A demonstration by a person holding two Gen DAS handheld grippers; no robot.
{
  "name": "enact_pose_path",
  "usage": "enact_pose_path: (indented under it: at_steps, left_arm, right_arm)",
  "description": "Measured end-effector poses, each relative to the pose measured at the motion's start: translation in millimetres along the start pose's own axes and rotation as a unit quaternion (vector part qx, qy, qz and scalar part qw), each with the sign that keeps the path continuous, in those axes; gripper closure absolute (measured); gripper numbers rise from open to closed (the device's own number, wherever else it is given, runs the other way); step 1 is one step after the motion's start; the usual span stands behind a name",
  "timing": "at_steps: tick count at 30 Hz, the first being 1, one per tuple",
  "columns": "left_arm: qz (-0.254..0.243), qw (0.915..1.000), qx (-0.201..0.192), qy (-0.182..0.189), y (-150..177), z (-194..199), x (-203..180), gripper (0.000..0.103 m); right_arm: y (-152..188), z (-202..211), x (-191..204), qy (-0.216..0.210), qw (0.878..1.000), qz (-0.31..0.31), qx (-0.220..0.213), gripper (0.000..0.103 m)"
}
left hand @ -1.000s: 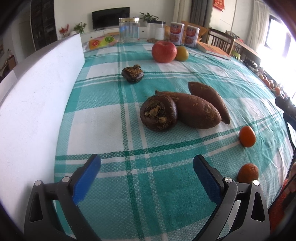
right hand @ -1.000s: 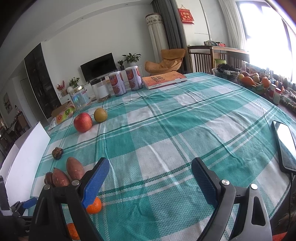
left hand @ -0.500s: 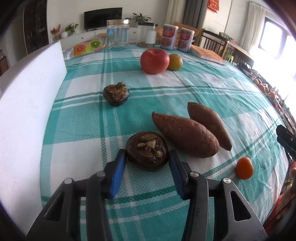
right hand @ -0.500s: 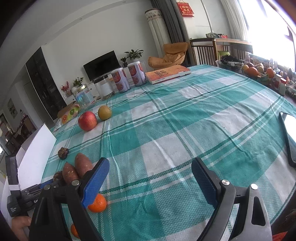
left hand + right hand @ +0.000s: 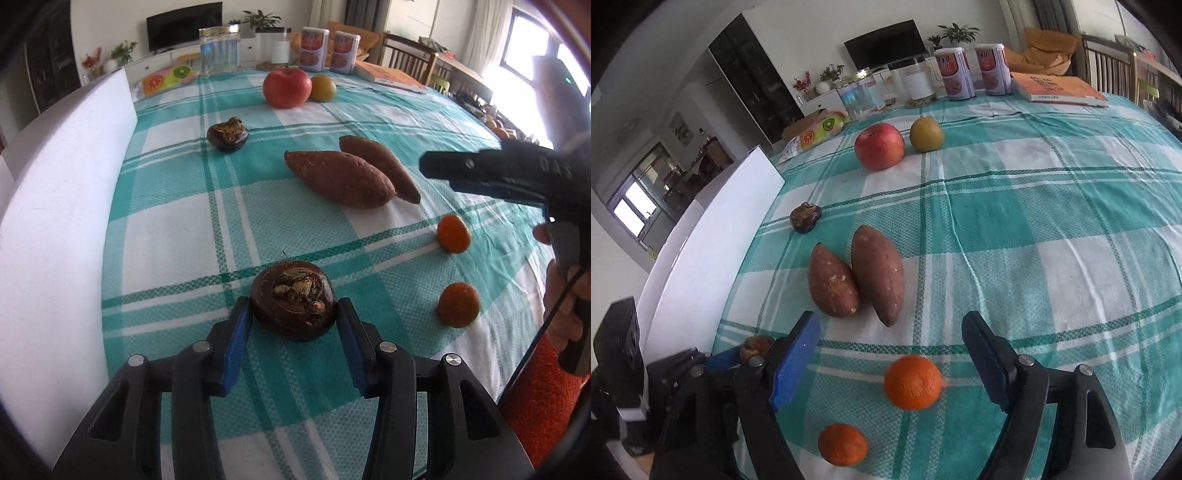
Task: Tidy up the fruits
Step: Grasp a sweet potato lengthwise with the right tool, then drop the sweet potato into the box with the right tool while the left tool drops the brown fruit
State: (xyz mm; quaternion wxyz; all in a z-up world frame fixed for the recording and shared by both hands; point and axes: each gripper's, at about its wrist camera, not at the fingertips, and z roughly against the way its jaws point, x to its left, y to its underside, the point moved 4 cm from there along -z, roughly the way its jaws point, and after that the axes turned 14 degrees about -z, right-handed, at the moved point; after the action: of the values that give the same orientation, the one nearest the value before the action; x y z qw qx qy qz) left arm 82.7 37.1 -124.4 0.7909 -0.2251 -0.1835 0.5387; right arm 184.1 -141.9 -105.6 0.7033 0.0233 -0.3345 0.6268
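The left gripper [image 5: 293, 325] was clenched on a dark brown, round fruit [image 5: 293, 300] with a rough, crusty top, its blue pads [image 5: 236, 339] pressed against both sides while the fruit sat low over the teal-and-white checked cloth of the desk [image 5: 177, 229]. The right gripper [image 5: 890, 360] was closing, its blue pads [image 5: 794, 363] not touching anything, with an orange [image 5: 912, 382] lying on the cloth between them. A second orange [image 5: 843, 444] lay nearer the camera, just beside the first. Beyond them two sweet potatoes [image 5: 855, 273] rested touching side by side, and a smaller dark fruit [image 5: 806, 218] sat apart near the white board [image 5: 713, 236] at the desk's edge. Farther back a red apple [image 5: 880, 146] stood just beside a yellow-brown pear [image 5: 926, 133]. In the left wrist view a hand [image 5: 567, 306] in an orange sleeve [image 5: 543, 402] held the right gripper's handle.
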Motion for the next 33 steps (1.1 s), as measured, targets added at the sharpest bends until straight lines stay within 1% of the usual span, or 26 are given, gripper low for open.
enact_pose_path:
  at_steps: [1,3,5,7,9,10,11,12,14,16,17,19,22,24,27,28,30,32,33]
  left_arm:
    - [0.003,1.0,0.0,0.001,-0.4,-0.2,0.6,0.054]
    - [0.007,1.0,0.0,0.004,-1.3,-1.0,1.5,0.054]
    - [0.009,0.9999,-0.001,0.005,-1.6,-1.2,1.9,0.054]
    - [0.009,0.9999,-0.002,0.004,-1.5,-1.3,1.6,0.054]
    - [0.006,1.0,-0.004,0.003,-1.6,-1.3,1.2,0.054]
    - [0.007,1.0,-0.004,0.004,-1.9,-1.3,1.4,0.055]
    - [0.01,0.9999,-0.004,0.007,-2.1,-1.0,1.9,0.055]
    - [0.014,0.9998,-0.004,0.013,-2.4,-0.1,2.6,0.055]
    - [0.02,0.9995,-0.01,0.022,-2.6,6.1,3.1,0.055]
    - [0.016,0.9995,-0.016,0.022,-3.3,12.4,1.6,0.055]
    - [0.016,0.9995,-0.017,0.023,-3.5,15.0,0.7,0.055]
    - [0.022,0.999,-0.019,0.034,-4.1,21.5,-1.0,0.055]
    - [0.026,0.9974,-0.036,0.056,-9.3,43.8,-4.7,0.055]
    - [0.029,0.9955,-0.056,0.07,-14.3,69.0,-4.0,0.055]
    - [0.054,0.99,-0.086,0.098,-18.4,112.6,11.8,0.055]
    - [0.064,0.9884,-0.096,0.099,-18.1,127.6,21.0,0.055]
    - [0.08,0.9874,-0.112,0.078,-12.2,156.3,44.1,0.055]
    - [0.096,0.9876,-0.12,0.035,0.1,179.7,72.0,0.055]
    - [0.106,0.9875,-0.117,0.009,8.8,187.6,87.2,0.055]
  right_arm:
    - [-10.5,-7.3,3.3,0.001,1.0,-0.006,0.012,0.038]
    - [-27.5,-24.5,9.5,0.023,0.999,0.001,0.03,0.042]
    - [-33.9,-45.4,11.3,0.041,0.996,-0.002,0.073,0.048]
    - [-35.0,-58.4,13.9,0.031,0.993,-0.015,0.11,0.049]
    - [-34.0,-64.3,19.3,0.037,0.991,-0.008,0.126,0.05]
    - [-34.1,-64.4,20.3,0.038,0.991,-0.008,0.129,0.052]
    - [-34.4,-63.4,21.2,0.025,0.991,-0.013,0.135,0.058]
    - [-35.5,-61.1,18.5,0.029,0.991,-0.02,0.131,0.062]
    - [-39.5,-51.2,7.4,0.05,0.993,-0.025,0.104,0.062]
    - [-43.4,-41.8,-13.2,0.046,0.992,-0.065,0.095,0.062]
    - [-45.5,-34.5,-20.8,0.05,0.992,-0.075,0.084,0.062]
    - [-48.9,-18.4,-27.7,0.058,0.994,-0.074,0.058,0.062]
    - [-52.5,8.0,-25.2,0.005,0.994,-0.099,0.042,0.062]
    - [-52.2,24.2,-9.9,-0.031,0.994,-0.1,0.037,0.062]
    - [-42.9,36.3,36.4,-0.096,0.99,-0.088,0.049,0.062]
    - [-37.4,39.4,56.2,-0.118,0.988,-0.078,0.057,0.062]
    - [-19.2,36.7,103.9,-0.162,0.982,-0.053,0.077,0.062]
    - [3.2,36.2,152.2,-0.208,0.972,-0.027,0.102,0.062]
    - [15.1,35.0,175.9,-0.226,0.967,-0.013,0.114,0.062]
